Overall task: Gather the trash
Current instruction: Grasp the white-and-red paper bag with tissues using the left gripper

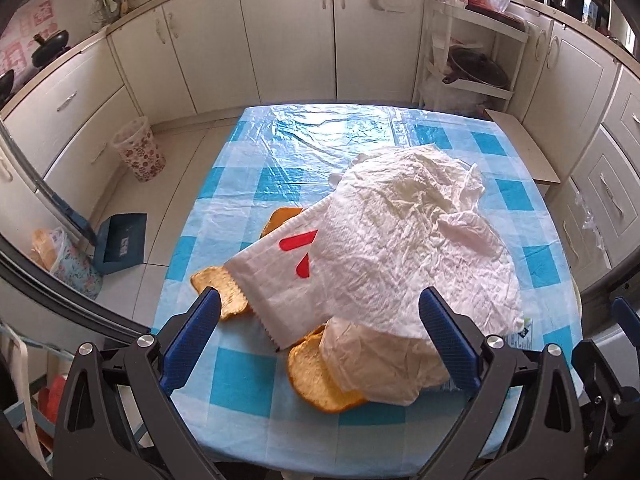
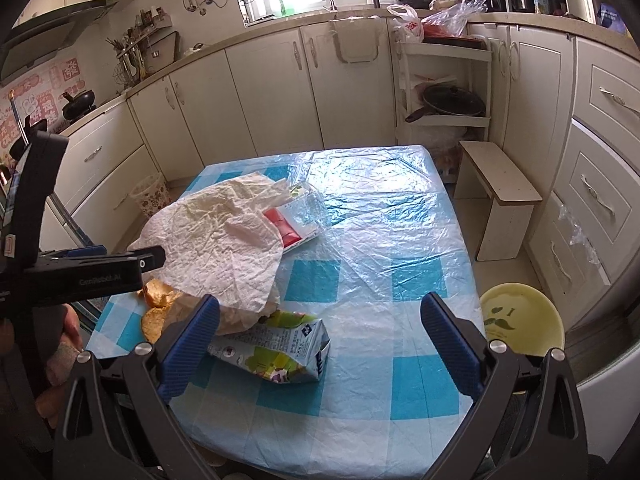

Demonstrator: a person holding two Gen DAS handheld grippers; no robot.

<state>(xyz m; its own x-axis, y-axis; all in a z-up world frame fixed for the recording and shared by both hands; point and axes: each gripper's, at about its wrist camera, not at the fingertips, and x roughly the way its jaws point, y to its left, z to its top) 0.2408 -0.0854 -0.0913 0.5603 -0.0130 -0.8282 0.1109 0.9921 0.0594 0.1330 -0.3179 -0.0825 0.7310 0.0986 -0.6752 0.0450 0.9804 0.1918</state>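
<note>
Left gripper (image 1: 320, 324): spread wide, nothing between the blue pads, nothing touched; poised over the near left part of the table.
Left gripper, as seen from the right wrist camera (image 2: 154, 258): black body reaching in from the left edge, tip just beside or over the paper's near left edge; contact cannot be told.
Right gripper (image 2: 320, 324): spread wide, empty; left pad just beside the near end of the carton, contact cannot be told.
Table (image 2: 380, 248): blue-and-white check cloth under a clear, wrinkled plastic cover.
Crumpled paper (image 1: 400, 240): large white sheet with red marks on its left corner, draped over other trash; straight ahead of the left gripper, its lower edge hanging between the two pads in the left wrist view.
Peel pieces (image 1: 222, 290): orange and curved; one beside the left pad, one at the paper's far left edge (image 1: 280, 216), one or more near the middle, partly under a paler sheet (image 1: 320, 376).
Paler sheet (image 1: 376, 364): cream, crumpled, beneath the white paper, close to the right pad of the left gripper.
Drink carton (image 2: 276, 348): green and white, flattened, lying on its side; just ahead of the right gripper's left pad, partly under the paper's edge.
Red-and-white packet (image 2: 296, 224): beyond the paper, under a clear plastic piece (image 2: 312, 204).
Yellow bowl (image 2: 520, 320): off the table's right edge, beside the right pad of the right gripper.
Patterned bin (image 1: 140, 152): on the floor, left of the table.
</note>
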